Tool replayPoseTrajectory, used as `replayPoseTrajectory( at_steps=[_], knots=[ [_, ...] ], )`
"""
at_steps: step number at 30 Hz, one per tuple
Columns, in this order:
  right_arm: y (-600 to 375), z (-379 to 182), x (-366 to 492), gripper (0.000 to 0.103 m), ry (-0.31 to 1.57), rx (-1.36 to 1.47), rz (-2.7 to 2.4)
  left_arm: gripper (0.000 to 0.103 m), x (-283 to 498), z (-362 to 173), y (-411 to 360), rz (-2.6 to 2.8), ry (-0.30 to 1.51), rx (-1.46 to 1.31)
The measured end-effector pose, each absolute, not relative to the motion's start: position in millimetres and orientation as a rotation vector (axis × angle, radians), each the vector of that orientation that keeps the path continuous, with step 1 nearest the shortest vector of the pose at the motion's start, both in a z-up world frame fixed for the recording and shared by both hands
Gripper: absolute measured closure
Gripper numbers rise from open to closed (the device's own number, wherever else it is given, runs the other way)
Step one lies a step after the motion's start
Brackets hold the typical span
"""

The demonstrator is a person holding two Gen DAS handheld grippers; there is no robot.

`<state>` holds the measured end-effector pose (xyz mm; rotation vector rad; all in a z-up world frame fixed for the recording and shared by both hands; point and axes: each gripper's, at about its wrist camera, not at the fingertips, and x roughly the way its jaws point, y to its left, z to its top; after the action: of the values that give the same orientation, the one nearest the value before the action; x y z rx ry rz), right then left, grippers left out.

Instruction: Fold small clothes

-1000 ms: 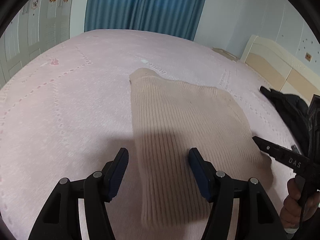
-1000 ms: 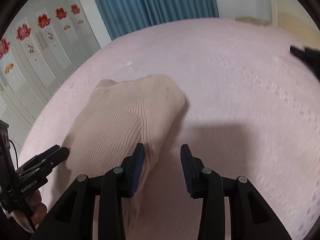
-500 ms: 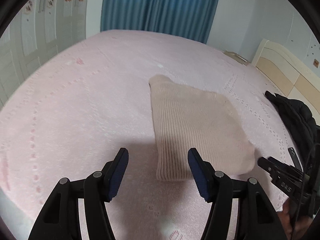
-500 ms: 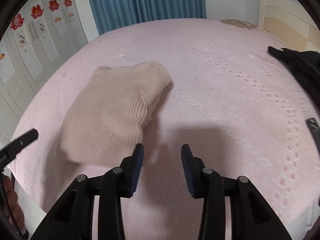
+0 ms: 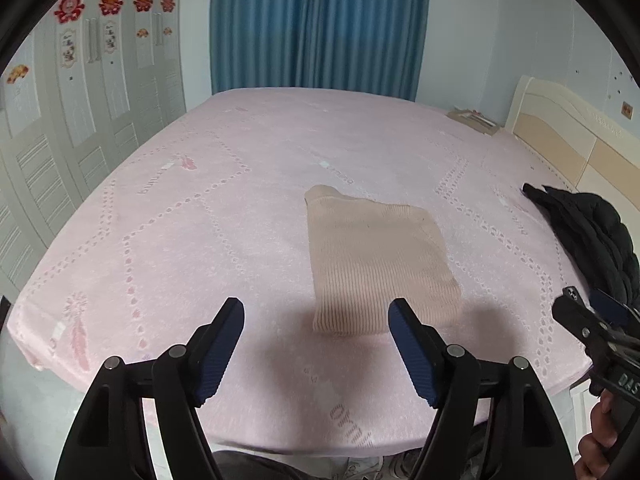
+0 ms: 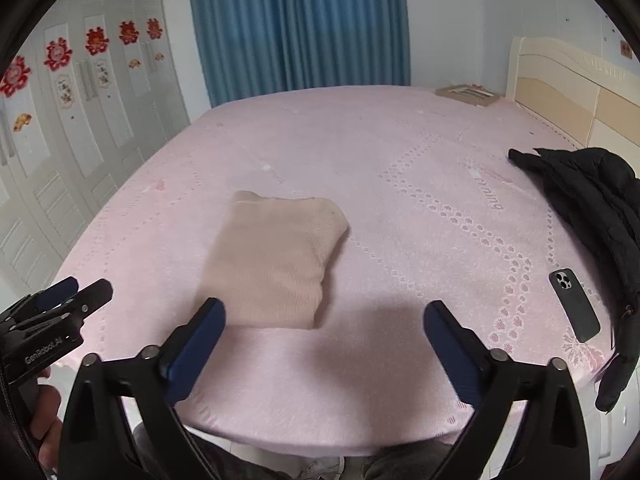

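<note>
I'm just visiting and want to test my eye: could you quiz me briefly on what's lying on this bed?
1. True or false: the folded beige ribbed knit sweater lies flat on the pink patterned bedspread.
2. What lies nearest the dark smartphone? A) black padded jacket B) sweater C) blue curtain
3. Fill in: both tongs, left and right, hold ____.

Key: 1 true; 2 A; 3 nothing, their jaws are opening with nothing between them.
</note>
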<state>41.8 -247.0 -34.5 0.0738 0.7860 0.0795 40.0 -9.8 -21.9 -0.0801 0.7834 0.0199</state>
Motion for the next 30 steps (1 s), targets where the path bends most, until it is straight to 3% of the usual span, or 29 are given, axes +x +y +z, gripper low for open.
replayPoseTrajectory(
  at_steps=[30],
  knots=[
    [-240.0,-14.7,7.8,0.001,0.783,0.058,0.069,0.027,8.4,-2.7,2.7,0.058,0.767,-0.082]
  ],
)
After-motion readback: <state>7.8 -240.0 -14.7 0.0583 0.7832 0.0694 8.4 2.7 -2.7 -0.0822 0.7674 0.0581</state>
